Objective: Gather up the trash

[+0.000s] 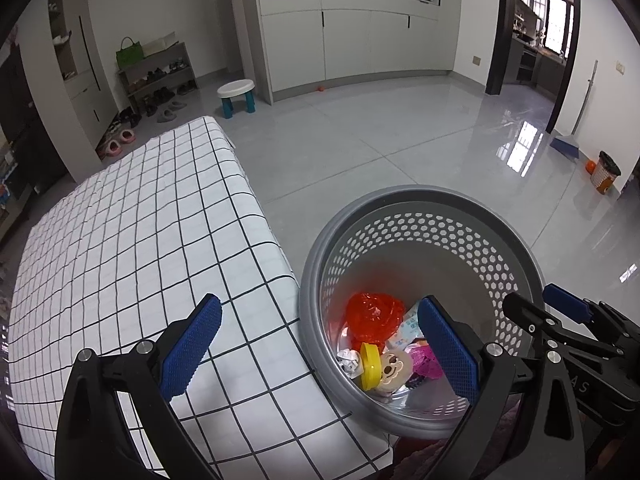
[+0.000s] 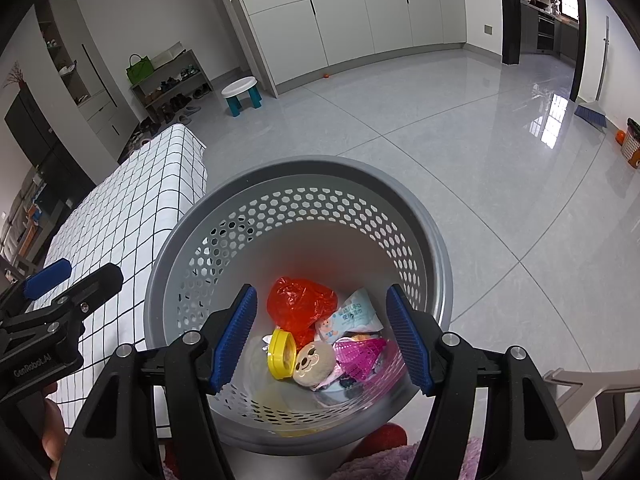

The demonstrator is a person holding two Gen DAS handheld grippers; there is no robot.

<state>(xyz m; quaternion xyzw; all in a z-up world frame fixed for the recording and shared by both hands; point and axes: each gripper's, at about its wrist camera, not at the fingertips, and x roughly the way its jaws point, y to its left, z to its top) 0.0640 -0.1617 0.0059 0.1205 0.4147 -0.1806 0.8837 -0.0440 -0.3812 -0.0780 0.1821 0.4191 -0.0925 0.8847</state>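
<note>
A grey perforated waste basket (image 1: 460, 204) (image 2: 304, 168) stands on the floor beside the table. Inside lie a red plastic bag (image 1: 374, 314) (image 2: 300, 304), a yellow lid (image 1: 370, 364) (image 2: 282, 348), a round beige face toy (image 1: 396, 368) (image 2: 314, 362), a wet-wipe packet (image 2: 352, 316) and a pink wrapper (image 2: 360, 354). My left gripper (image 1: 320, 352) is open and empty, spanning the table edge and the basket rim. My right gripper (image 2: 322, 340) is open and empty above the basket's mouth. Each gripper shows in the other's view, the right one (image 1: 568, 320) and the left one (image 2: 60, 284).
The table with the white black-grid cloth (image 1: 132, 232) (image 2: 132, 204) lies left of the basket. A small white stool (image 1: 237, 94) (image 2: 242, 94), shoe rack (image 1: 158, 76), cabinets (image 1: 348, 36), a broom (image 1: 568, 144) and another small bin (image 1: 606, 170) stand farther off on the tiled floor.
</note>
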